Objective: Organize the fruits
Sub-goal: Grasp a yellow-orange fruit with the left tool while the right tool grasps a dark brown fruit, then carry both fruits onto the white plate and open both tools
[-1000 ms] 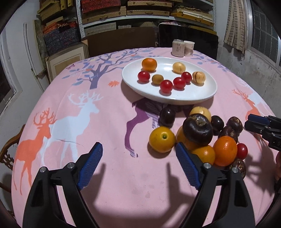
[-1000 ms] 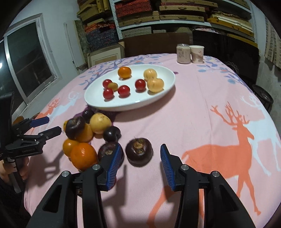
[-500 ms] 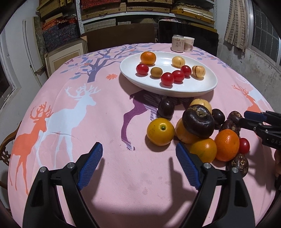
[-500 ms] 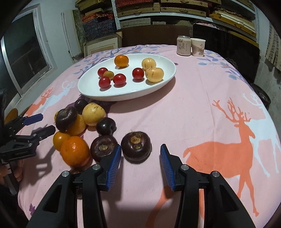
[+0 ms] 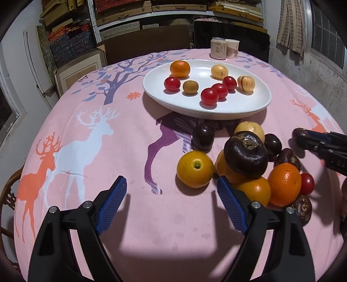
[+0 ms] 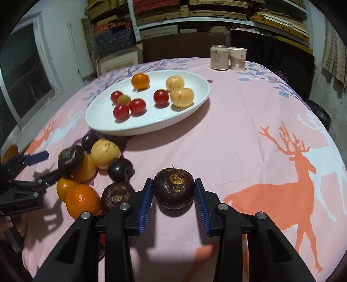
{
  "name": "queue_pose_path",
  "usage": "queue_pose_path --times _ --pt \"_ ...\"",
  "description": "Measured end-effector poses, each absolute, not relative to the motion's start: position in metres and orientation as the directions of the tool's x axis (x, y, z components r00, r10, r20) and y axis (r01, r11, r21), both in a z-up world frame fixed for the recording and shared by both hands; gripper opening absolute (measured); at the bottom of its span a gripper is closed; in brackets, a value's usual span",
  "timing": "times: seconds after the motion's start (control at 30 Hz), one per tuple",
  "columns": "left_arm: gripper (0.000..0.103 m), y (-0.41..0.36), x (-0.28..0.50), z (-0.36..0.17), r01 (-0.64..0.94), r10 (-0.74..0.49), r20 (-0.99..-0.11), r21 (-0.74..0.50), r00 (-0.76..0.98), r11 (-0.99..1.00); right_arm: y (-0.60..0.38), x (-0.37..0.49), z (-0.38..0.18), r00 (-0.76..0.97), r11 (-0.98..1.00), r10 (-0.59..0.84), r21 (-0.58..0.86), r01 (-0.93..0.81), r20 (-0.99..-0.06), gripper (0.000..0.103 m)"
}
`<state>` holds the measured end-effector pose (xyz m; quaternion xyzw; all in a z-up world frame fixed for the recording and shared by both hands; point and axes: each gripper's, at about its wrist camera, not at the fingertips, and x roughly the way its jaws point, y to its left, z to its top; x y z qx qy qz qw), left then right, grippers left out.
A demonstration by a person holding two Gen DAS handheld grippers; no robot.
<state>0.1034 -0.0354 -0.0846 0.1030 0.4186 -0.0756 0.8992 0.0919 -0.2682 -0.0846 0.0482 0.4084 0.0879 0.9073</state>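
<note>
My right claw (image 6: 173,195) just closed in on the dark round fruit (image 6: 173,188) — pads touching both sides, fruit on the pink surface (image 6: 238,141) beside the pile. Left claw (image 5: 171,204) wide apart, empty.

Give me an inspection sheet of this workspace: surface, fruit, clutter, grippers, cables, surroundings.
Surface: round table under a pink deer-print cloth, faintly stained near the camera.
Job's things: white oval plate holding four red cherry tomatoes, one orange, two pale yellow fruits and one small brown one. A loose fruit pile of oranges, dark purple fruits and one yellow fruit lies on the cloth below it.
Clutter: drink can and paper cup at the far edge.
Grippers: left gripper open over bare cloth; right gripper has just been closing, its pads against a dark purple round fruit.
Cables: nothing seen.
Surroundings: shelves of stacked boxes, window at left.
</note>
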Motion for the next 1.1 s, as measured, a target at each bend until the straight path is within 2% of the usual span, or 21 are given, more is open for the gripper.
queue_pose_path --times 0.1,0.13,0.2,0.27,0.3,0.43,0.83,1.1 --pt "0.082 -0.040 0.112 -0.085 0.216 -0.037 -0.764 0.135 0.644 0.967 -0.268 0.091 -0.085 0.653 0.979 0.205 0.163 -0.125 -0.729 0.039" --pt "0.079 -0.041 0.114 -0.085 0.215 -0.037 -0.760 0.136 0.648 0.967 -0.267 0.091 -0.085 0.653 0.978 0.206 0.160 -0.131 -0.729 0.039" --pt "0.056 -0.044 0.118 -0.087 0.237 -0.061 -0.772 0.118 0.633 0.964 -0.267 0.092 -0.086 0.649 0.977 0.211 0.163 -0.134 -0.731 0.039" --pt "0.040 -0.047 0.119 -0.092 0.264 -0.092 -0.785 0.094 0.613 0.960 -0.271 0.093 -0.087 0.646 0.975 0.221 0.185 -0.124 -0.731 0.039" --pt "0.038 -0.048 0.118 -0.092 0.267 -0.092 -0.782 0.097 0.616 0.959 -0.274 0.094 -0.088 0.643 0.972 0.229 0.202 -0.117 -0.730 0.039" --pt "0.037 -0.048 0.116 -0.094 0.271 -0.095 -0.777 0.100 0.622 0.958 -0.285 0.097 -0.091 0.634 0.962 0.255 0.257 -0.091 -0.730 0.039" --pt "0.037 -0.037 0.109 -0.084 0.235 -0.108 -0.750 0.064 0.653 0.970 -0.281 0.090 -0.083 0.667 0.963 0.258 0.246 -0.113 -0.700 0.039" --pt "0.037 -0.025 0.101 -0.046 0.233 -0.149 -0.698 0.027 0.701 0.972 -0.278 0.087 -0.057 0.682 0.949 0.309 0.265 -0.172 -0.663 0.039"
